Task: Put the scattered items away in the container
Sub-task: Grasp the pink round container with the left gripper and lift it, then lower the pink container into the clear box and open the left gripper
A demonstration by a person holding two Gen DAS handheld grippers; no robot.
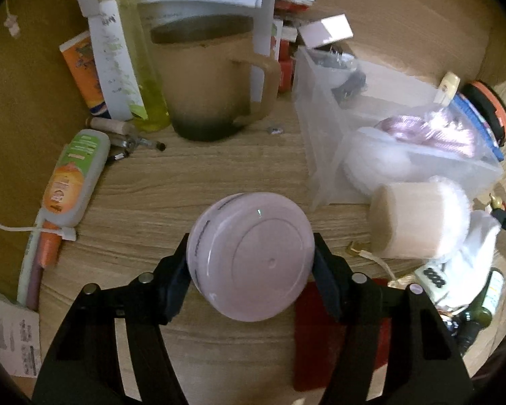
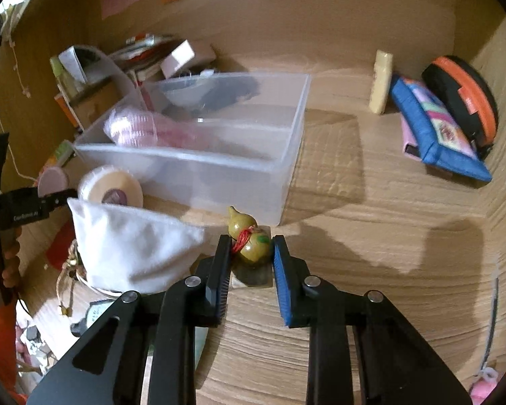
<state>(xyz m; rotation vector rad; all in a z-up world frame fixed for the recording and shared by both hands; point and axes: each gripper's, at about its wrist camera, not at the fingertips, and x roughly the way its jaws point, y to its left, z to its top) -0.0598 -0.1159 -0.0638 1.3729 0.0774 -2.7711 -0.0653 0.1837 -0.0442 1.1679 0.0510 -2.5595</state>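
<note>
Midway through the tidying, a round, smooth pale-pink plastic jar is seen pinched between the jaws of the left gripper, held above the wood-grain desk and not yet in the translucent rectangular plastic container, which is set towards the back of the desk. A small glossy olive-green gourd charm tied with red thread is bracketed by the right gripper just in front of the container's near corner; whether its narrowly parted jaws are touching the gourd cannot be told. Already inside the container, a ribbed pink bundle and dark items are visible. Still outside it, a soft white cloth pouch, a roll of cream tape and a blue fabric pouch by the right edge remain, so much of the job is judged undone.
</note>
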